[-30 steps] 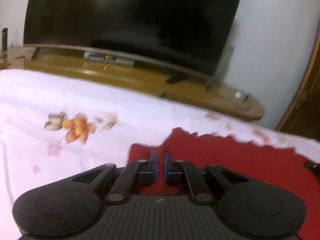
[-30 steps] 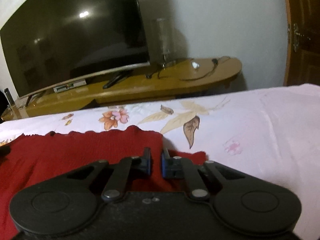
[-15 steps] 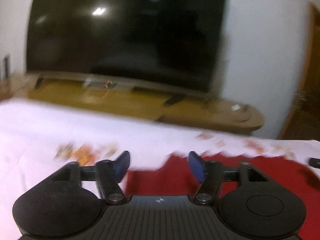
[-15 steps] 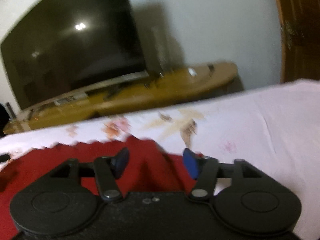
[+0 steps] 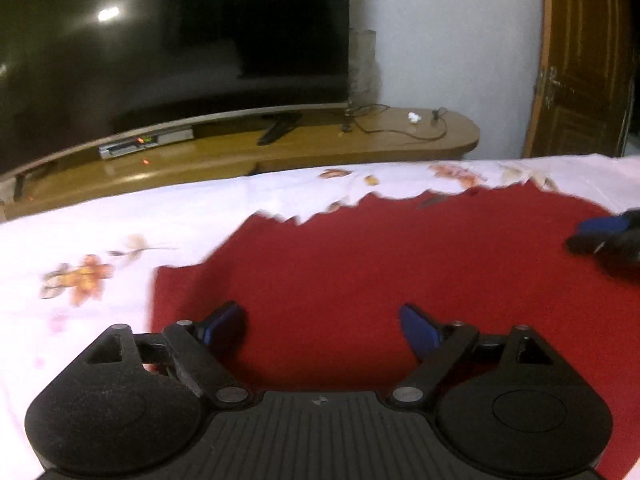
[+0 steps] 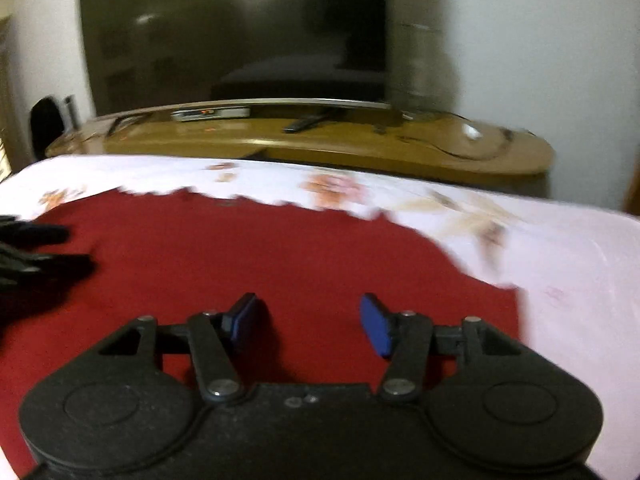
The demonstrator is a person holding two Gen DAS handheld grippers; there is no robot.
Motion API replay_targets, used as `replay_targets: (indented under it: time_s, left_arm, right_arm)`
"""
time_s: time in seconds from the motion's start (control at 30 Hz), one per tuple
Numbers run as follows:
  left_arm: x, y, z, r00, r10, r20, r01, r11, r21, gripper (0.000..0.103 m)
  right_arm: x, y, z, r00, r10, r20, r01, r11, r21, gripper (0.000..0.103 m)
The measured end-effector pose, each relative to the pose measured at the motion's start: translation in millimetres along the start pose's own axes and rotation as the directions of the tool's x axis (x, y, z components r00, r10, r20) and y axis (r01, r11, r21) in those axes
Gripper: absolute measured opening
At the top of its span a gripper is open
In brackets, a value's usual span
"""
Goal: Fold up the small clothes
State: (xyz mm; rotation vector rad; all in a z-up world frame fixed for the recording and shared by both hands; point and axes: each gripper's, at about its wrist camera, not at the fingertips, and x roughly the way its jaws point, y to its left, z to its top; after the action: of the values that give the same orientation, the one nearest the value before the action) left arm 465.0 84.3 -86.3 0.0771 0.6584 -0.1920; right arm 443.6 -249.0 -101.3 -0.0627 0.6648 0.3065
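Observation:
A red garment [image 5: 380,264] with a scalloped far edge lies flat on a white floral bedsheet [image 5: 120,240]. It also shows in the right wrist view [image 6: 260,256]. My left gripper [image 5: 322,326] is open and empty, just above the garment's near left part. My right gripper [image 6: 308,322] is open and empty over the garment's near right part. The right gripper's blue-padded tip shows at the right edge of the left wrist view [image 5: 608,232]. The left gripper appears as dark fingers at the left edge of the right wrist view [image 6: 36,248].
Beyond the bed stands a low wooden TV stand [image 5: 280,148] with a large dark television [image 5: 180,40], a set-top box [image 5: 146,144] and cables. A wooden door [image 5: 584,60] is at the right. The bedsheet also shows to the garment's right [image 6: 560,260].
Both grippers were shut on the garment's edge a second ago. They have opened, let go of it, and drawn back; the garment now lies flat with more of it in view.

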Motion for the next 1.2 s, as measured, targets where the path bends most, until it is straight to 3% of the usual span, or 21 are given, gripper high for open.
replay_targets:
  time_s: [0.1, 0.2, 0.33, 0.5, 0.6, 0.7, 0.8, 0.83, 0.87, 0.9, 1.03, 1.13, 1.2]
  left_arm:
    - [1, 9, -1, 1.000, -0.009, -0.002, 0.009, 0.999, -0.041, 0.092]
    - [3, 1, -2, 1.000, 0.022, 0.001, -0.022, 1.000, -0.016, 0.093]
    - [2, 5, 1, 1.000, -0.002, -0.002, 0.002, 0.999, -0.032, 0.093]
    - [-33, -3, 6, 0.999, 0.034, 0.028, -0.035, 0.999, 0.024, 0.093]
    - [-54, -22, 10, 0.996, -0.036, 0.080, 0.036, 0.999, 0.001, 0.093]
    - [-52, -53, 9, 0.995, -0.071, 0.064, 0.071, 0.997, 0.015, 0.093]
    - [-40, -67, -1, 0.998, -0.066, 0.015, 0.066, 0.998, -0.014, 0.093]
    - [-34, -64, -7, 0.998, -0.056, -0.013, 0.055, 0.998, -0.042, 0.093]
    - [-31, -60, -16, 0.999, -0.048, -0.022, 0.047, 0.997, -0.053, 0.093]
    - [-33, -56, -22, 0.998, -0.054, 0.009, 0.055, 0.997, -0.053, 0.093]
    - [-48, -43, -33, 0.999, -0.050, 0.018, 0.050, 0.999, -0.005, 0.093]
    - [-64, -25, -47, 1.000, 0.010, 0.000, -0.010, 0.999, 0.040, 0.093]
    - [-77, 2, -63, 1.000, 0.012, 0.007, -0.012, 1.000, -0.026, 0.093]
  right_arm:
    - [-14, -19, -13, 0.999, -0.038, 0.022, 0.039, 0.999, -0.020, 0.053]
    - [-14, -16, -14, 0.998, -0.057, 0.022, 0.057, 0.998, -0.028, 0.055]
    - [-16, -12, -15, 0.998, -0.062, 0.033, 0.063, 0.998, -0.022, 0.056]
    - [-53, -19, -17, 0.996, -0.036, 0.087, 0.034, 0.999, 0.027, 0.057]
    - [-67, -6, -16, 0.993, 0.047, 0.109, -0.052, 0.998, 0.043, 0.059]
    - [-62, 37, -16, 0.986, 0.138, 0.096, -0.136, 0.990, -0.030, 0.056]
    - [-45, 70, -17, 0.983, 0.179, 0.049, -0.176, 0.983, -0.058, 0.056]
    - [-39, 77, -18, 0.985, 0.167, 0.032, -0.165, 0.984, -0.062, 0.051]
    - [-30, 82, -21, 0.990, 0.141, 0.002, -0.140, 0.988, -0.066, 0.054]
    - [-26, 82, -25, 0.990, 0.141, 0.003, -0.141, 0.987, -0.073, 0.054]
    - [-34, 79, -30, 0.993, 0.122, 0.008, -0.118, 0.976, -0.182, 0.055]
    - [-48, 48, -37, 0.996, 0.087, 0.007, -0.084, 0.979, -0.185, 0.055]
    - [-60, 18, -42, 0.999, 0.053, 0.009, -0.051, 0.990, -0.133, 0.055]
